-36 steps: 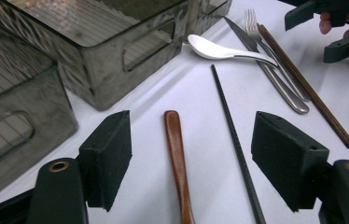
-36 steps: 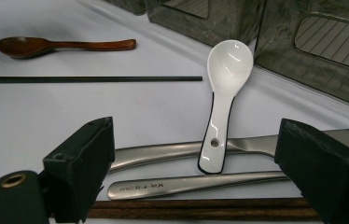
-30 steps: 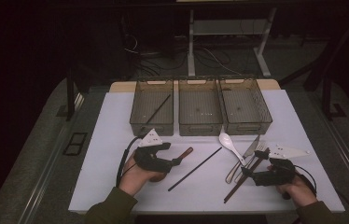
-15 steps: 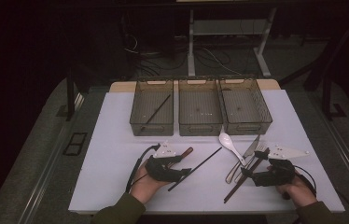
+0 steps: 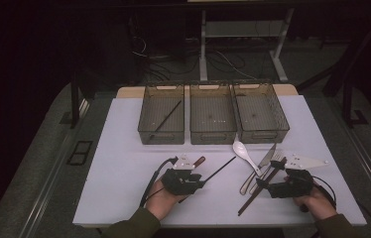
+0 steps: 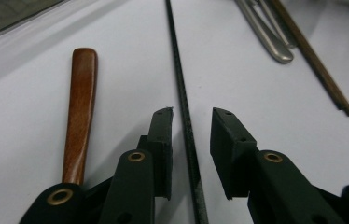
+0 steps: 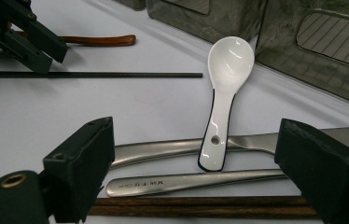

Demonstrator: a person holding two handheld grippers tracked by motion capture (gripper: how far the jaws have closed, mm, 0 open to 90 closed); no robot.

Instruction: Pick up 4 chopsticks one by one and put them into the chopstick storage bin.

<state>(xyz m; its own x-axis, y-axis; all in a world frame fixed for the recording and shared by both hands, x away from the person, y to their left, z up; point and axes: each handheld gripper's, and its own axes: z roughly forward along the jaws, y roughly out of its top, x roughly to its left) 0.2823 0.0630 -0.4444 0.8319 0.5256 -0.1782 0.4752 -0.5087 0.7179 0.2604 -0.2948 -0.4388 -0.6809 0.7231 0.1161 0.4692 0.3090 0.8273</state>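
Observation:
A thin black chopstick [image 6: 178, 70] lies on the white table between the jaws of my left gripper [image 6: 192, 114]. The jaws have just been closing, and a small gap still shows on each side of the stick. In the high view the left gripper [image 5: 199, 181] sits at the chopstick's [image 5: 219, 170] near end. A brown wooden handle [image 6: 80, 112] lies just left of the jaws. My right gripper [image 7: 198, 128] stands wide open above a steel knife and fork [image 7: 163, 149], a white spoon [image 7: 226, 79] and brown chopsticks [image 7: 200, 205], gripping nothing.
Three translucent bins [image 5: 161, 140] [image 5: 212, 139] [image 5: 263, 135] stand in a row at the back of the table. The left one holds a black chopstick [image 5: 166, 119]. Bare white tabletop [image 5: 119, 163] lies to the left of my left hand.
My left gripper has moved right and down to the black chopstick, and its jaws have narrowed around it. The right gripper has stayed where it was.

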